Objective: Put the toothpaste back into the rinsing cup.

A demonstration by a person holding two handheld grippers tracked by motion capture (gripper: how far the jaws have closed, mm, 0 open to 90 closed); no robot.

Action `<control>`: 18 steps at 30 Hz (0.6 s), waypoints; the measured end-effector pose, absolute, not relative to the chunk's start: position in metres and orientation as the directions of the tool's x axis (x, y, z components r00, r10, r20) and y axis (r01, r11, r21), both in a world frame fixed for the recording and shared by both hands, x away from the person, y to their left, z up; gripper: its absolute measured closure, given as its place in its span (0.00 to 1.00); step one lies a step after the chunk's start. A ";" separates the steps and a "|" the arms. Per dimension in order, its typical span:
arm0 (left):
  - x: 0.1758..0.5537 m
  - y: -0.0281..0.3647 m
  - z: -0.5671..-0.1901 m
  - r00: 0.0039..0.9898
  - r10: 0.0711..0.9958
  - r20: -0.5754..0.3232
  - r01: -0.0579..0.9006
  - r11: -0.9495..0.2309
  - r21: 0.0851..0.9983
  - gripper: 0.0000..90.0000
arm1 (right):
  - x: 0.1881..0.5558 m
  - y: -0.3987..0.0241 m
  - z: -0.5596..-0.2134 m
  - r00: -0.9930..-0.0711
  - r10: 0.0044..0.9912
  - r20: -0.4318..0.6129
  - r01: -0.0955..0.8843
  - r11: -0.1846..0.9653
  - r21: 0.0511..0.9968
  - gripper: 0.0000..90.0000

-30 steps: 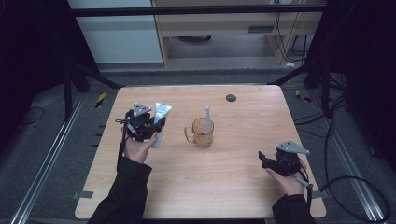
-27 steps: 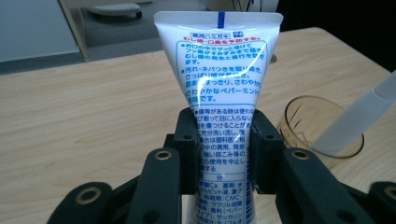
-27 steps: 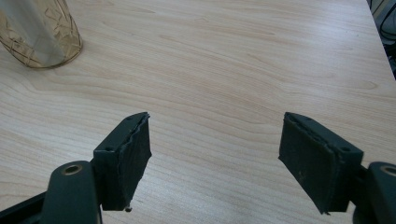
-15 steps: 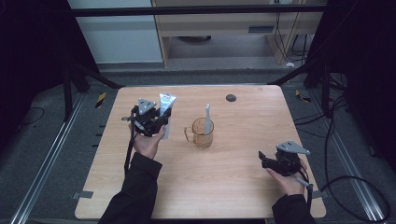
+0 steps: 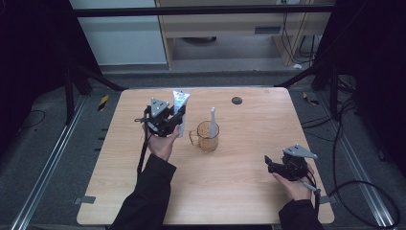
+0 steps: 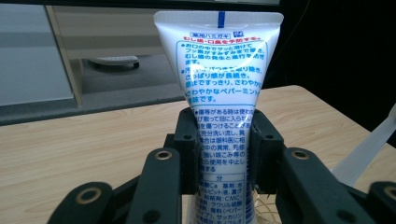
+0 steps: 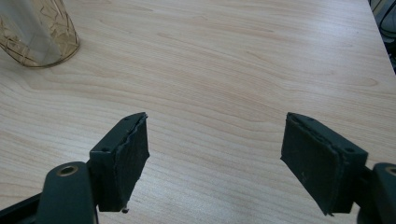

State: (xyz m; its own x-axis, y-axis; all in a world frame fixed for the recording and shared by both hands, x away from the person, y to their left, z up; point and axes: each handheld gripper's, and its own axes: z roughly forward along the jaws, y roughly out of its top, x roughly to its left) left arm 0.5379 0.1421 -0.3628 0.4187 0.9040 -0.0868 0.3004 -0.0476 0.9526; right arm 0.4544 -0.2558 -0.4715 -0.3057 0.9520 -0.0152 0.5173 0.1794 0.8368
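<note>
White with blue and red print, the toothpaste tube (image 6: 218, 93) stands upright in the left gripper (image 5: 167, 120), crimped end up, the two black jaws pressed against its lower half. In the high view the tube (image 5: 180, 106) is left of the frame's centre, raised above the wooden table (image 5: 239, 191). Just to its right stands an amber glass mug (image 5: 207, 136) with a white toothbrush (image 5: 212, 120) upright inside it. A small dark disc (image 5: 236, 100) lies higher up. Well apart, at the lower right, the right gripper (image 5: 282, 167) rests low over the table, its jaws spread wide with nothing between them.
</note>
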 end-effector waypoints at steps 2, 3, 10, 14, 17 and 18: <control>0.539 0.138 -0.364 0.420 0.902 -0.099 0.298 -0.034 0.954 0.76 | 0.454 -0.256 -0.472 -0.307 0.952 -0.017 0.515 0.181 0.838 0.25; 0.539 0.136 -0.364 0.424 0.900 -0.101 0.295 -0.032 0.955 0.76 | 0.455 -0.256 -0.472 -0.308 0.951 -0.017 0.514 0.181 0.839 0.25; 0.544 0.123 -0.366 0.443 0.888 -0.121 0.276 -0.007 0.961 0.76 | 0.455 -0.256 -0.472 -0.307 0.952 -0.014 0.514 0.178 0.839 0.25; 0.546 0.115 -0.366 0.454 0.881 -0.131 0.273 0.003 0.962 0.76 | 0.454 -0.256 -0.472 -0.306 0.952 -0.007 0.520 0.174 0.836 0.25; 0.549 0.109 -0.367 0.458 0.879 -0.130 0.269 0.003 0.963 0.76 | 0.455 -0.256 -0.472 -0.308 0.951 -0.013 0.514 0.177 0.839 0.25; 0.549 0.107 -0.368 0.459 0.879 -0.133 0.270 0.005 0.963 0.76 | 0.455 -0.257 -0.472 -0.306 0.952 -0.012 0.514 0.176 0.839 0.25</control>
